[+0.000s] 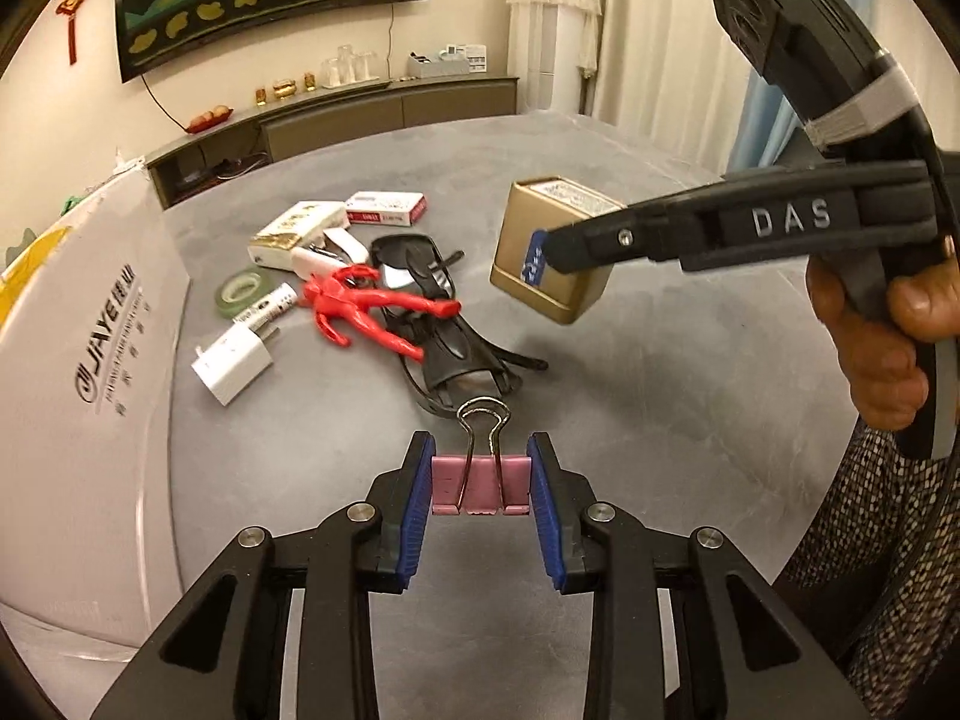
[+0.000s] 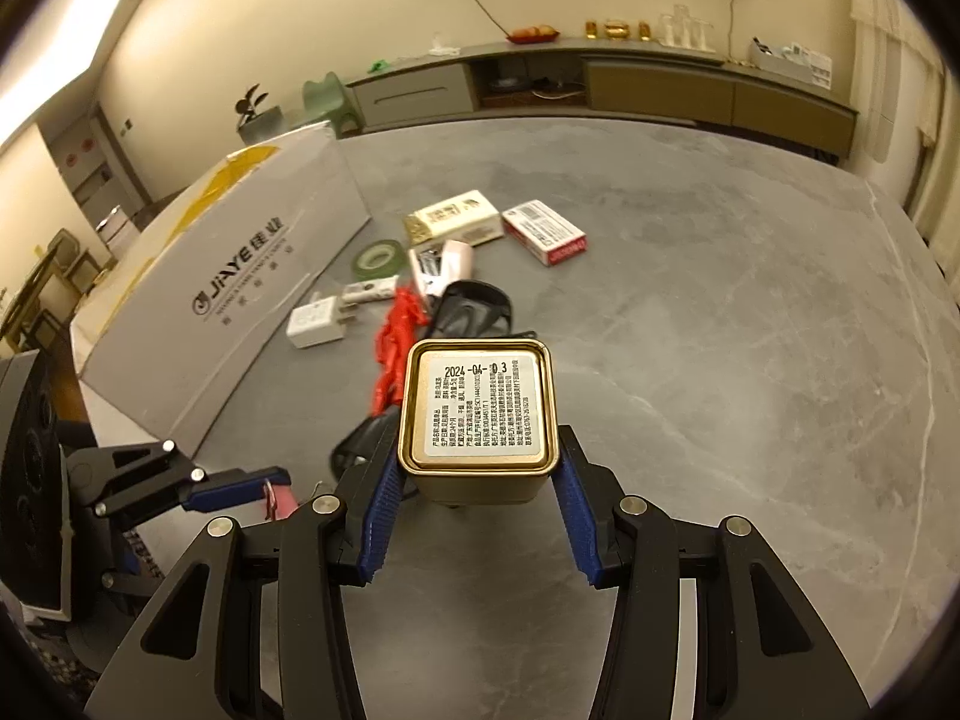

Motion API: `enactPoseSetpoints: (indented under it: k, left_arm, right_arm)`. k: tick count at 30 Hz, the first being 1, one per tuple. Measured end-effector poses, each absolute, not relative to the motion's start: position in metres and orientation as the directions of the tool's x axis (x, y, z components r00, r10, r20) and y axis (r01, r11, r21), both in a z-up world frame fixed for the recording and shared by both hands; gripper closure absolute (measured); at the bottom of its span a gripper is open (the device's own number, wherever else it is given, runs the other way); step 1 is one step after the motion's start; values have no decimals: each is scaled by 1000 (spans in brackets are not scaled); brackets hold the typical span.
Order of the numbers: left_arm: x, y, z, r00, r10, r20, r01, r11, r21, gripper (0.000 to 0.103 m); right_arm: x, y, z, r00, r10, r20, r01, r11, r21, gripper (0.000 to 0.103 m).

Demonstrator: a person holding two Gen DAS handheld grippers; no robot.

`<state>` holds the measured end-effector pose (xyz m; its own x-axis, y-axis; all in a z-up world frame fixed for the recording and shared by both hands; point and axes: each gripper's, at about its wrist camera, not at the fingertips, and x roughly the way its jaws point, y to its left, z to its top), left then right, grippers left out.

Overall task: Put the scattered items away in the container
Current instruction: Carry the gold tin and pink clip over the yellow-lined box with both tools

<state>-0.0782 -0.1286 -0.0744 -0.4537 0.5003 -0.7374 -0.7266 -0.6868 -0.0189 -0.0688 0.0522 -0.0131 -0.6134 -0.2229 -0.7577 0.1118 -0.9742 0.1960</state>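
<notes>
Pink binder clip [image 1: 480, 483] is sitting crosswise between the blue pads of the left gripper [image 1: 481, 495], which is clamping it at both ends w/ wire handles pointing fwd, away from the camera; the clip appears lifted clear of the grey table [image 1: 660, 420], though contact can't be ruled out from this view. Right gripper [image 2: 477, 501] is pinching a gold tin [image 2: 479, 408] by its side walls, printed label facing the lens, tin held in the air above the table, prob. gripped on flat faces so it isn't slipping. Both claws are thus occupied, one item each. White container [image 2: 240, 276], a branded box, is lying along the left edge of the table, near the left gripper; its opening isn't visible in either view. Remaining items are still clustered on the table beside the container: red figure [image 1: 372, 309], black sunglasses [image 1: 456, 354], white charger plug [image 1: 231, 363], green tape roll [image 1: 243, 291], cream box [image 1: 300, 231], red-and-white box [image 1: 387, 208]. Assessment: carry stage, approx. two items in transit, majority still outstanding. Next step likely requires moving both loads leftward over the container wall before releasing; risk is the tin twisting in the pads.
</notes>
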Motion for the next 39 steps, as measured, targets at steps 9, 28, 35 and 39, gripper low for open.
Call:
enactPoseSetpoints:
  k: [9, 28, 35, 39]
  left_arm:
    - [-72, -148, -29, -552, 532, -641, -691, -723, -5, 70]
    - [-66, -239, 43, -689, 546, -476, -573, -813, -102, 70]
    - [-67, -264, 55, -716, 545, -437, -540, -829, -149, 70]
    - [-67, -275, 62, -726, 548, -415, -528, -831, -173, 70]
  right_arm:
    - [-58, 44, 4, -661, -215, -719, 123, -976, 179, 52]
    - [-54, -26, 43, -759, -192, -622, 118, -980, 159, 52]
    - [-52, -45, 51, -762, -216, -611, 119, -973, 197, 52]
    - [-53, -55, 55, -758, -230, -611, 121, -969, 216, 52]
